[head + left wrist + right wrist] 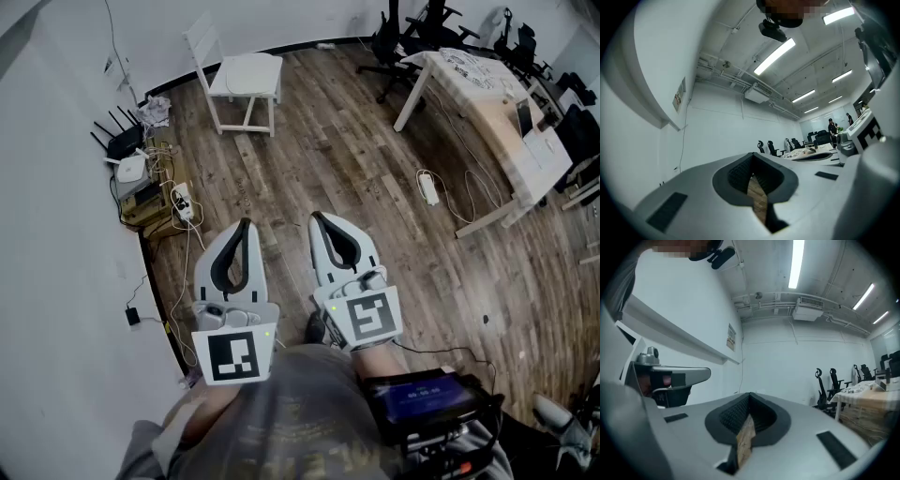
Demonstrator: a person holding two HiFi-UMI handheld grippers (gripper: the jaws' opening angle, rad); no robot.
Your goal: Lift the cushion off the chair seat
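A white wooden chair [214, 58] stands far off by the back wall, with a pale cushion [247, 73] lying flat on its seat. Both grippers are held level close to the person's body, well short of the chair. The left gripper [246, 223] is shut with its tips touching and nothing between them. Beside it, the right gripper [316, 217] is also shut and empty. In the left gripper view the left gripper [752, 155] has its jaws meeting over a sliver of wood floor. The right gripper [750, 395] looks the same in the right gripper view. Neither gripper view shows the chair.
A router [120, 141], boxes and a power strip [183, 201] with cables lie along the left wall. A long desk [487, 112] with papers stands at the right, with office chairs [389, 42] behind it. Another power strip [427, 187] lies on the wood floor.
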